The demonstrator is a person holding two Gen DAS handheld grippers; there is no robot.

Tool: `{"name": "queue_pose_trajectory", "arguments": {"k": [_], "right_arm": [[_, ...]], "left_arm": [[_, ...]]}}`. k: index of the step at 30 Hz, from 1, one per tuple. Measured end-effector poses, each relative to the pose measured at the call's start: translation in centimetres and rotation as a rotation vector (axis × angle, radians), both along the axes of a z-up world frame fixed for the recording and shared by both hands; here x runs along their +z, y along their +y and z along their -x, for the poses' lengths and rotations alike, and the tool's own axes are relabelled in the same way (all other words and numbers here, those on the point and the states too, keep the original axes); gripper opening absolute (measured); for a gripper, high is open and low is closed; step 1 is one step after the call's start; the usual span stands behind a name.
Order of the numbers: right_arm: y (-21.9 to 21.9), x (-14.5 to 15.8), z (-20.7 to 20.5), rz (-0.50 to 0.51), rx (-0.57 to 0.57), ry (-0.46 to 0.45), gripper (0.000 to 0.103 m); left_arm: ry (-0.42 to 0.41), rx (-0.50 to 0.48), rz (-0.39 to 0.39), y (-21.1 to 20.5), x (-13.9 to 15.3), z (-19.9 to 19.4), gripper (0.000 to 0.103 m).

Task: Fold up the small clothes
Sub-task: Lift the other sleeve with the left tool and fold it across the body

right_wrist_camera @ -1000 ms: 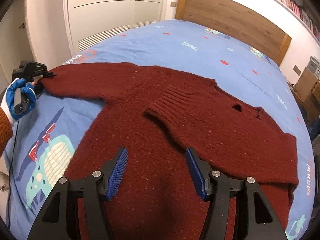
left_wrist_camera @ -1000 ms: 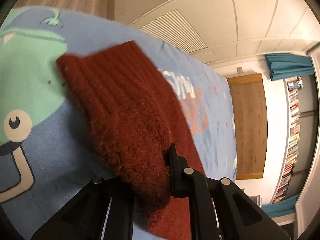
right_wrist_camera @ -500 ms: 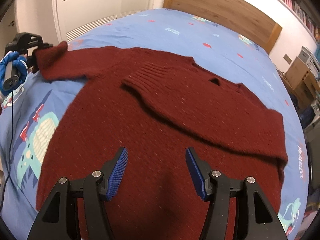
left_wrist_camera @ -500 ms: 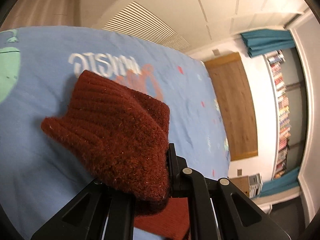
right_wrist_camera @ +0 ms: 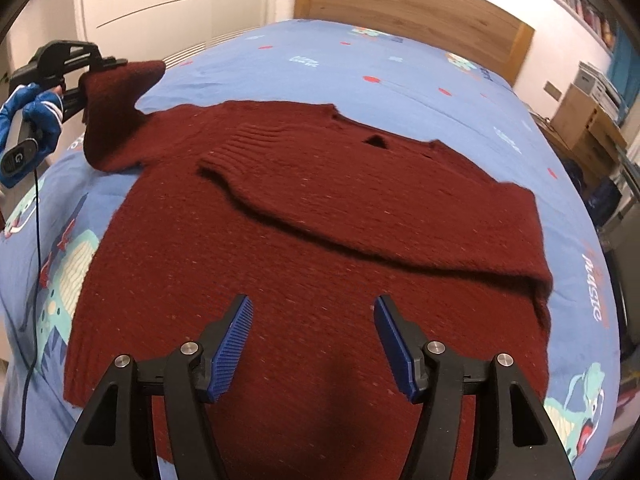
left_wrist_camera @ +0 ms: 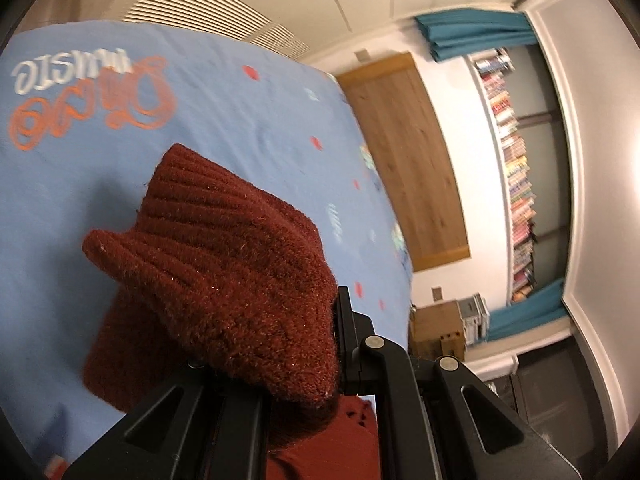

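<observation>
Printed words on the bedsheet, and one letter on a handle

In the left wrist view the blue bedsheet (left_wrist_camera: pixel 224 92) carries an orange script word (left_wrist_camera: pixel 92 108), seen upside down and too blurred to read, with a white word (left_wrist_camera: pixel 68 69) above it, also inverted, which seems to read "music". In the right wrist view the same sheet (right_wrist_camera: pixel 400 60) shows "music" in white letters (right_wrist_camera: pixel 591 280) at its right edge, turned sideways, with orange letters beside it that cannot be made out. The grey handle (right_wrist_camera: pixel 16 152) of the left gripper (right_wrist_camera: pixel 104 65) bears a "G" mark. Book spines on the shelves are too small to read.
</observation>
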State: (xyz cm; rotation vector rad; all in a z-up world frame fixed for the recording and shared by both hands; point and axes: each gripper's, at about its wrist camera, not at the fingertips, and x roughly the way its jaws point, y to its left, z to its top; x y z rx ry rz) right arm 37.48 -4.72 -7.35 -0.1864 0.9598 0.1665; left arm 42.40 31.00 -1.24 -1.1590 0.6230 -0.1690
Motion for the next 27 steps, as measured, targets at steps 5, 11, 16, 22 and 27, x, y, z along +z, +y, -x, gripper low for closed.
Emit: {"name": "queue_pose_trajectory", "arguments": {"k": [5,11,16,22,27], "right_arm": [[-2.0,0.6,0.7,-0.009,-0.045,-0.012,0.065],[-4.6,1.5,1.5,-0.022,-0.092,-0.028,0.065],[-6.1,1.7,2.4,-0.054,-0.122,-0.016,0.069],[-8.2,1.5,3.4,-0.080,-0.165,-0.003,0.071],[-10.0,1.3,4.2,-0.087,-0.200,0.005,0.072]], "left_arm": [[-0.040,-0.099,-0.009,-4.7,2.5,-2.2,0.007],[-0.089,-0.255,-0.038,-11.9,5.2,-4.0,0.007],[-0.095,-0.423,-0.109,-19.6,6.2,-4.9,0.007],[-0.035,-0.558,-0.179,-27.5,4.6,-4.8,0.007],[0.019,-0.638,-0.279,-33.5,2.7,-3.9,0.007]]}}
